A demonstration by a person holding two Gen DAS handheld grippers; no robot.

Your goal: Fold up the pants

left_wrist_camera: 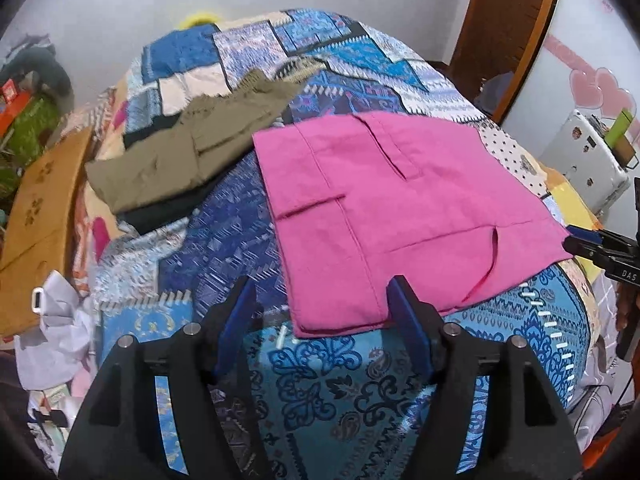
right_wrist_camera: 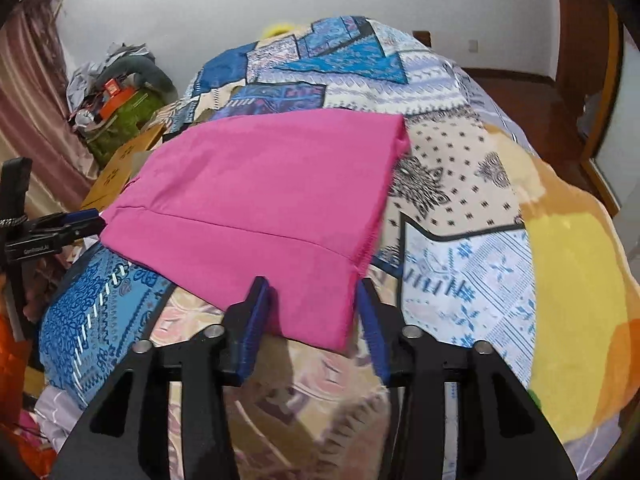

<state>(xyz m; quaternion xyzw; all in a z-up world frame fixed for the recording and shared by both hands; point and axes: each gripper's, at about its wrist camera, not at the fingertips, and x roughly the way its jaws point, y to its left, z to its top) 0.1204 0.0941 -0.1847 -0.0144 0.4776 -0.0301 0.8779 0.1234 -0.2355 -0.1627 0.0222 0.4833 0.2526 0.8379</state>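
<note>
Folded pink pants (left_wrist_camera: 380,208) lie flat on a patchwork bedspread (left_wrist_camera: 328,380). My left gripper (left_wrist_camera: 322,286) is open, and its blue pads straddle the near left corner of the pink fold without pressing it. In the right wrist view the same pink pants (right_wrist_camera: 256,192) fill the middle. My right gripper (right_wrist_camera: 311,286) is open too, with the near right corner of the fold between its fingers. Each gripper shows at the edge of the other's view: the right gripper (left_wrist_camera: 576,244) and the left gripper (right_wrist_camera: 92,220).
Olive pants (left_wrist_camera: 180,152) lie folded on a dark garment (left_wrist_camera: 160,212) at the far left of the bed. A cardboard box (left_wrist_camera: 36,220) and crumpled white cloth (left_wrist_camera: 56,328) sit off the left edge. A white case (left_wrist_camera: 588,160) and a wooden door frame (left_wrist_camera: 512,32) stand to the right.
</note>
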